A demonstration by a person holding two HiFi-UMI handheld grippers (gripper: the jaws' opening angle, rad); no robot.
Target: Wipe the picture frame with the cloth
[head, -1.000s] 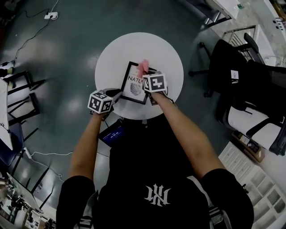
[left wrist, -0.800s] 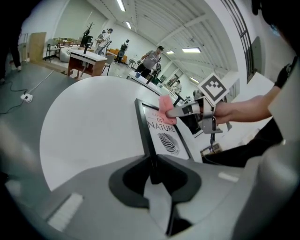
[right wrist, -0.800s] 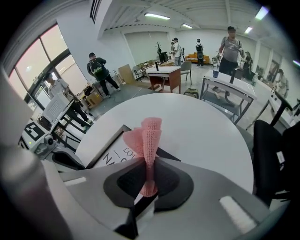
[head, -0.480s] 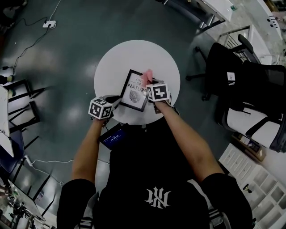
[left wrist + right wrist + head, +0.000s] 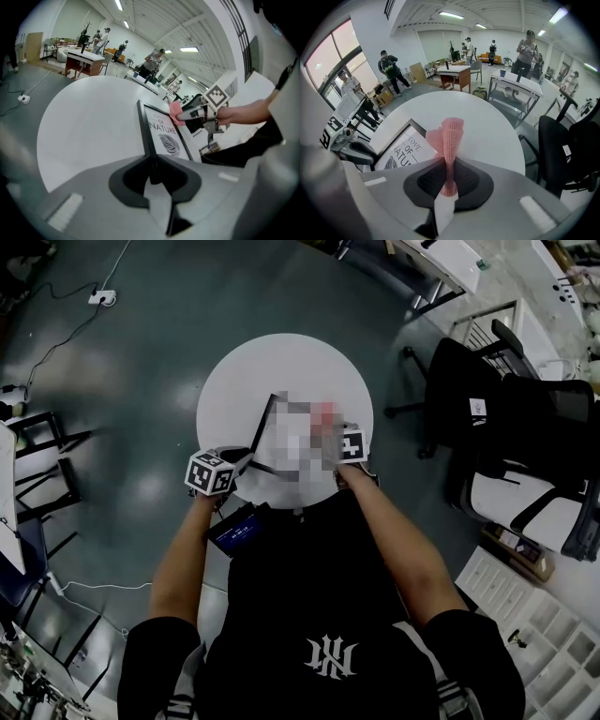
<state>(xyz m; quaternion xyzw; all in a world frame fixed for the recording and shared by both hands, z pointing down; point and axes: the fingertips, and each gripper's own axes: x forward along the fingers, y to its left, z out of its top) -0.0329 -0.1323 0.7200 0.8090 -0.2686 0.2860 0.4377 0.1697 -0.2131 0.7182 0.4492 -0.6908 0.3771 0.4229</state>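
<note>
A black picture frame (image 5: 263,430) with a white print lies on the round white table (image 5: 281,362); a mosaic patch hides most of it in the head view. My left gripper (image 5: 246,457) is shut on the frame's near left corner, its jaws pinching the black edge (image 5: 152,166). My right gripper (image 5: 330,427) is shut on a pink cloth (image 5: 451,136), which stands up from the jaws (image 5: 449,171). The cloth (image 5: 175,112) touches the frame (image 5: 164,136) at its far right edge. The print's lettering (image 5: 405,145) shows left of the cloth.
A black office chair (image 5: 487,399) and a white-seated one (image 5: 525,498) stand right of the table. A blue-screened device (image 5: 239,529) hangs at the table's near edge. Cables and a power strip (image 5: 98,296) lie on the floor. People and desks fill the room behind.
My right gripper has carried the pink cloth from the frame's top edge to the right and nearer me, along its right side. The left gripper has kept its hold on the frame.
</note>
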